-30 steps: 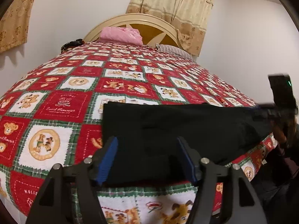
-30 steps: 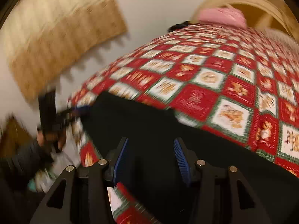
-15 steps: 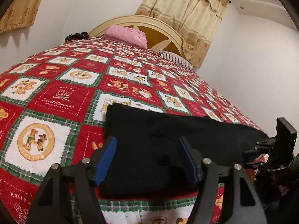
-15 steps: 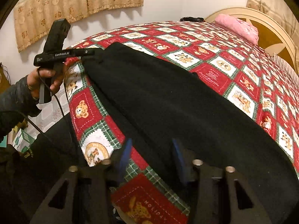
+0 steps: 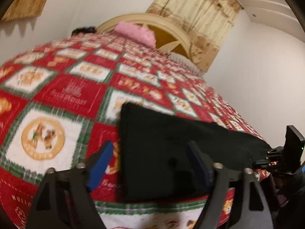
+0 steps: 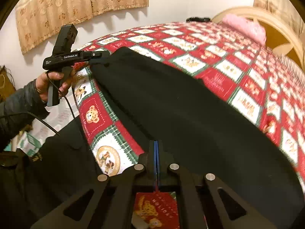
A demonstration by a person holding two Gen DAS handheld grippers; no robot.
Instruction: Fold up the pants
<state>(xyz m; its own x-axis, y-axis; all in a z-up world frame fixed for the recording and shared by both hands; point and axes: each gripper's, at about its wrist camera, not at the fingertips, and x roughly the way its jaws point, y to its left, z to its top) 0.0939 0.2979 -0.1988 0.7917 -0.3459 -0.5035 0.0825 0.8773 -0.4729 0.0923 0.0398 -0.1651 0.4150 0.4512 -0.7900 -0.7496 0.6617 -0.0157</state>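
Left wrist view: bed w/ red, white and green teddy-print quilt (image 5: 63, 93) is filling most of frame, running from lower left up to cream headboard (image 5: 162, 22) at upper centre. Beige curtain (image 5: 202, 15) is hanging upper right of centre, pink pillow (image 5: 135, 31) is lying at far end of quilt. Black pants (image 5: 171, 143) are lying flat on quilt in lower centre, spreading toward right edge, near side running along bed edge. Left gripper (image 5: 150, 164) is sitting at bottom centre, jaws opening wide; left-hand blue pad is over bare quilt just beside pants' left edge, right-hand pad is over black cloth, neither is pressing. Frame is blurred. Right gripper (image 5: 263, 162) is showing at right edge, at far end of pants; grip can't be told from here.

Right wrist view: quilt (image 6: 225, 61) is taking upper right, pants (image 6: 181, 105) are running as a long dark band from upper left of centre to lower right. Person's hand (image 6: 51, 84) in dark sleeve is holding left gripper (image 6: 97, 58) at left of frame, tips at pants' far corner. Right gripper (image 6: 156, 152) at bottom centre: blue pads are pressing together, at near edge of pants; whether cloth is pinched can't be told.
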